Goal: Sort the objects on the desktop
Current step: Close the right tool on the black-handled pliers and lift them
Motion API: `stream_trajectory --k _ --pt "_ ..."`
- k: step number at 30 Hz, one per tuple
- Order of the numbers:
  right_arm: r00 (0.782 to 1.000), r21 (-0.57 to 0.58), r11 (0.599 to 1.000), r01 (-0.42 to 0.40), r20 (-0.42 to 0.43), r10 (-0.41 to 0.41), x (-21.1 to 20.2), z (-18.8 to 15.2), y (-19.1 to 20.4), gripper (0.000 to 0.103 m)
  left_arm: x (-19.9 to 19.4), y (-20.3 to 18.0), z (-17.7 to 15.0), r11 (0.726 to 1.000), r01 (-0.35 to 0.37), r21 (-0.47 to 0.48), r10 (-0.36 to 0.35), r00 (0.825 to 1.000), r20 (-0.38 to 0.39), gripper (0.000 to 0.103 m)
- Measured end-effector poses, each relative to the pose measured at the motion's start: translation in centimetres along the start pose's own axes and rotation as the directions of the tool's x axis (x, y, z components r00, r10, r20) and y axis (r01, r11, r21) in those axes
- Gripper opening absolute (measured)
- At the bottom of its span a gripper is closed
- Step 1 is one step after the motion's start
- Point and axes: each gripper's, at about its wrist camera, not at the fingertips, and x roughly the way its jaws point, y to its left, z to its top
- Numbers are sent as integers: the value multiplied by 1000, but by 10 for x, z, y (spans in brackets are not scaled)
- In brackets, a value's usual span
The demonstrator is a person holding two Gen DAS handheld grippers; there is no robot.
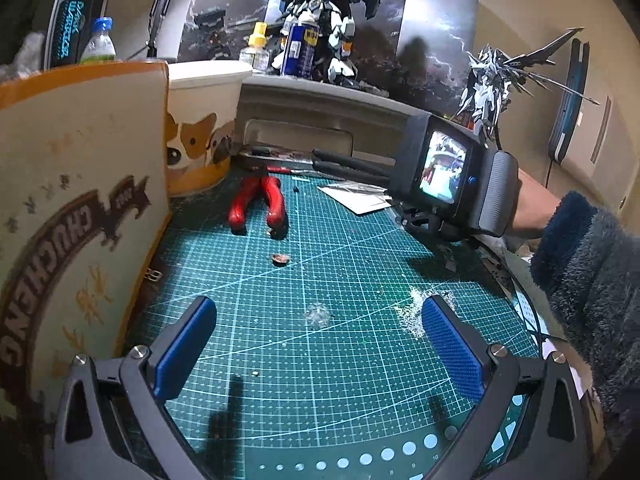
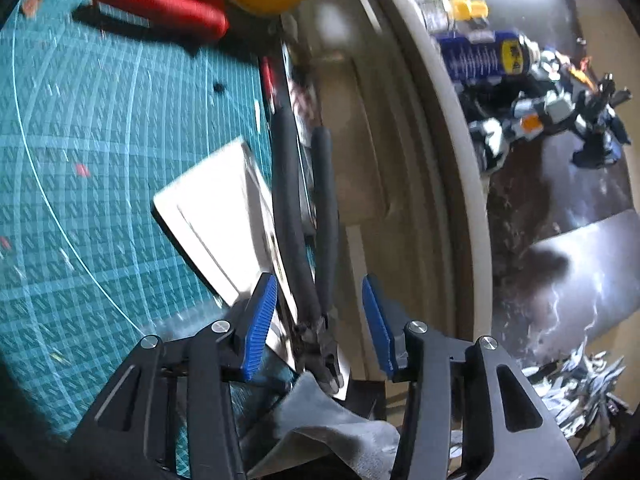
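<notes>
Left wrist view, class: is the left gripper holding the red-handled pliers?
No: the left gripper is open and empty, with the red-handled pliers lying farther ahead.

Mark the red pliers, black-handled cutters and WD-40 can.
red pliers [image 1: 275, 200]: left wrist view, on its right handle.
black-handled cutters [image 2: 289, 184]: right wrist view, on its left grip.
WD-40 can [image 1: 299, 46]: left wrist view, on the blue body.

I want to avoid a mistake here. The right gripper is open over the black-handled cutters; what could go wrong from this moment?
1. The black-handled cutters lie partly on a white card; the right gripper may pinch the card too.
2. Only the pivot end sits between its blue pads, so the long handles might swing or slip.
3. The right view is blurred, so closing now may miss.
</notes>
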Motion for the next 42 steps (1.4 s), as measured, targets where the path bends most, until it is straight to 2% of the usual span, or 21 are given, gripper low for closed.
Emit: stream_trajectory --k 5,10,12,13,16,19,21,27,28,30,31,32,33,37,39,42 --pt "1000 -13 1000 17 25 -16 5 -2 -3 46 4 -5 1 1000 28 2 -28 1000 -6 103" --pt "1000 6 1000 -26 -10 26 21 3 -14 46 3 -5 3 999 38 -4 -38 999 -1 103" --pt "998 23 998 -53 -32 54 26 5 -13 34 2 -4 4 999 40 -8 -40 999 0 103" --pt "996 27 997 -70 -47 71 29 5 -9 18 1 -3 4 999 38 -8 -38 999 3 103" --pt "997 41 999 -26 -69 29 26 5 -6 15 -3 -1 5 999 35 -11 -34 999 10 103" --pt "997 87 996 -19 -66 25 18 3 -10 15 -7 0 6 999 31 -14 -31 999 18 103" --pt "998 170 984 -48 -35 55 7 3 -22 14 -10 2 6 999 28 -15 -28 999 23 103" --pt "984 397 901 -175 98 148 -45 -6 -77 11 -20 1 9 999 34 -16 -34 999 43 103" --pt "979 426 882 -199 119 164 -52 -8 -85 1 -22 0 9 999 37 -15 -36 998 47 103" --pt "957 525 801 -287 195 215 -67 -8 -106 0 -25 -1 9 999 39 -12 -38 998 52 103" --pt "939 570 745 -345 224 263 -72 -12 -120 0 -26 -1 9 999 41 -13 -40 998 52 103" --pt "925 594 709 -379 241 293 -75 -11 -129 0 -27 -1 8 999 43 -15 -42 998 52 103" --pt "915 607 686 -403 254 313 -77 -6 -135 0 -29 -1 8 999 45 -17 -44 998 51 103" --pt "908 636 651 -414 235 348 -69 -4 -128 0 -34 2 7 999 40 -18 -39 998 55 103" --pt "888 654 611 -446 239 392 -62 -9 -124 0 -36 3 7 999 38 -19 -37 998 57 103" --pt "856 658 573 -489 235 461 -42 -13 -113 3 -35 4 7 999 39 -18 -38 998 51 103"
